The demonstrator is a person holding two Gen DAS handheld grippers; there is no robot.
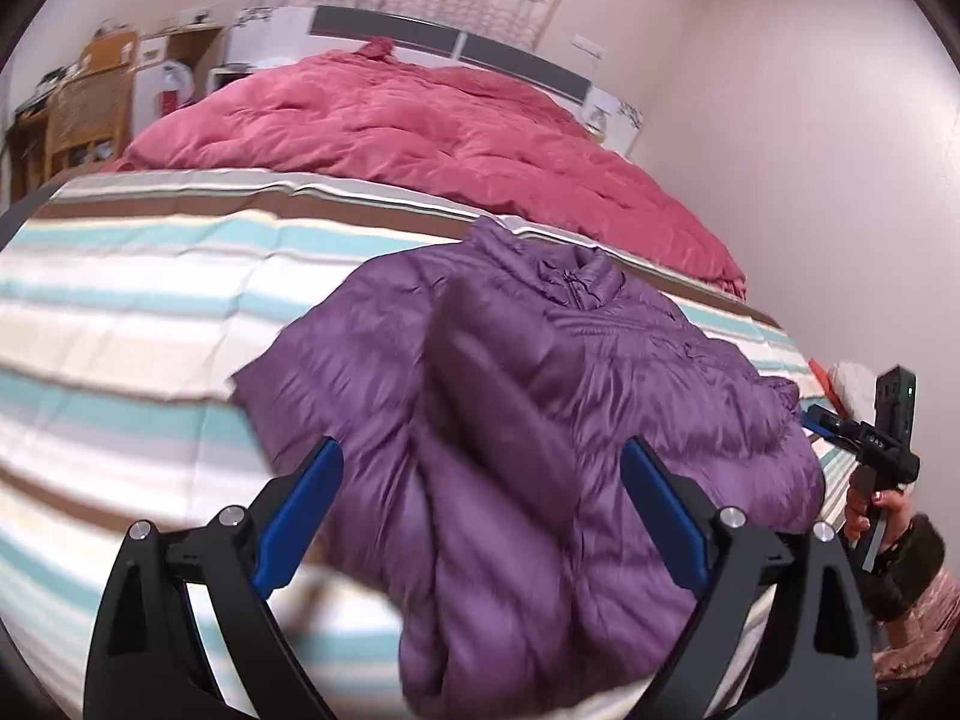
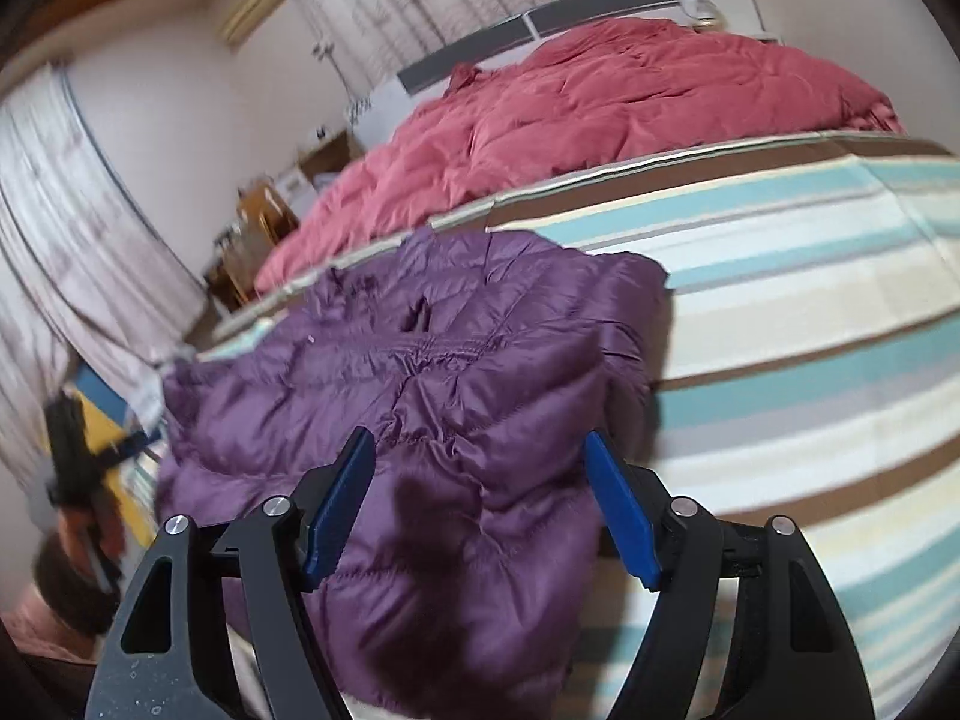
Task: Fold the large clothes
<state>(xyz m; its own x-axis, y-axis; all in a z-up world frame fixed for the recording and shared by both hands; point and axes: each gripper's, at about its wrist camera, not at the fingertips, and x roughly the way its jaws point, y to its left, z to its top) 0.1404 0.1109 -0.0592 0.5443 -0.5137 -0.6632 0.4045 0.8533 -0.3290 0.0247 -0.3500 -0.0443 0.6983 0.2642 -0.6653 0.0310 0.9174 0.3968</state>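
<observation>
Blue-padded fingers of the left gripper (image 1: 480, 516) are standing wide apart in the left wrist view, with nothing pinched between them, and the purple puffer jacket (image 1: 540, 420) is lying just beyond and below them on the striped bedsheet (image 1: 150, 312), its collar pointing away toward the pink quilt (image 1: 432, 120). A sleeve or side panel is appearing folded over the jacket's middle, though blur is hiding its exact edge. Judging from this, a fold is just being laid down, and the next good move is probably to take the hem nearest the tongs with both tools level, so the puffy fabric is not sliding or springing back. At the right edge, the person's hand (image 1: 882, 510) is holding the other tool. Moving to the right wrist view, the right gripper (image 2: 477, 504) is likewise standing open and holding nothing; the jacket (image 2: 420, 372) is spreading under and ahead of its jaws, reaching left past the near finger, while the far finger is hanging near the jacket's right edge, beside the bare striped sheet (image 2: 810, 312).
</observation>
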